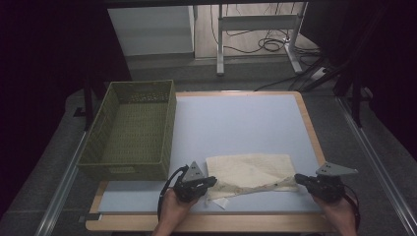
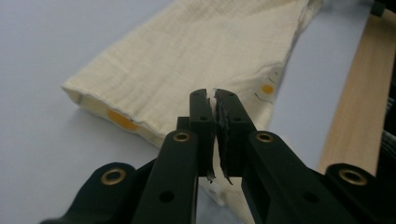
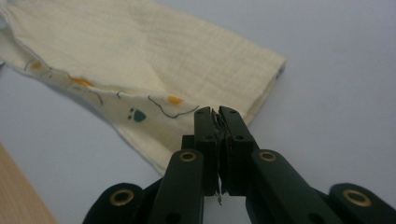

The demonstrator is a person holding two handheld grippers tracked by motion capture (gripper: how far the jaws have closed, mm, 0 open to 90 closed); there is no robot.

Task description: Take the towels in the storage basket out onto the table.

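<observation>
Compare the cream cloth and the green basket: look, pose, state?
The cloth is cream, soft and folded flat with small orange and dark prints along its near edge; the basket is olive green, woven, rigid and open-topped.
The cloth lies at the near middle of the blue mat; the basket sits at the mat's left edge.
The left gripper and right gripper pinch the cloth's near corners; the basket is untouched.
Both rest on the table.

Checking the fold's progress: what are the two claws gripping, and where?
Both hold the cream cloth: the left claw pinches its near left corner, the right claw its near right corner.
</observation>
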